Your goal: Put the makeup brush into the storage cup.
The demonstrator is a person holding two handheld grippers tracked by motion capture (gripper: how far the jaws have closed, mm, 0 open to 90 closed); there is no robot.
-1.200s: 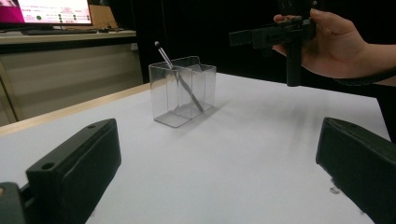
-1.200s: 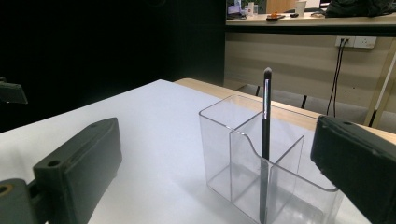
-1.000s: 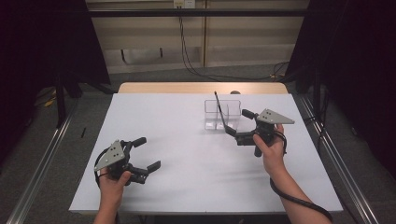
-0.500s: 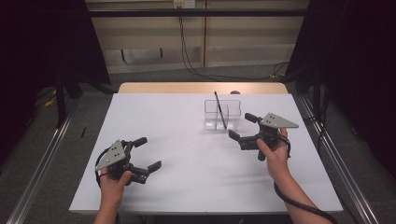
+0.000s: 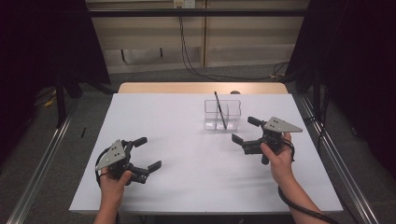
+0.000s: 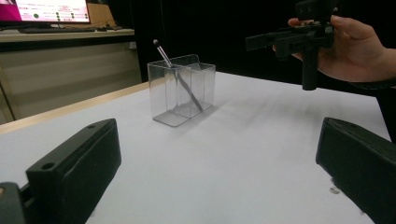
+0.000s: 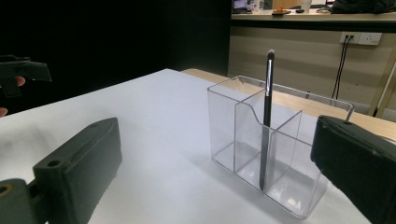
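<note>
A clear plastic organizer [image 5: 222, 115] with divided compartments stands toward the far middle of the white table [image 5: 187, 126]. One slim dark makeup brush [image 7: 266, 116] leans inside it, tip resting at the base by a divider, bristle end above the rim. Which compartment holds it is hard to tell through the clear walls. The right gripper [image 5: 243, 130] hovers just beside the organizer, jaws wide apart and empty. The left gripper [image 5: 147, 153] sits well apart near the table's front, also spread wide, holding nothing. Dark curtains flank the room.
</note>
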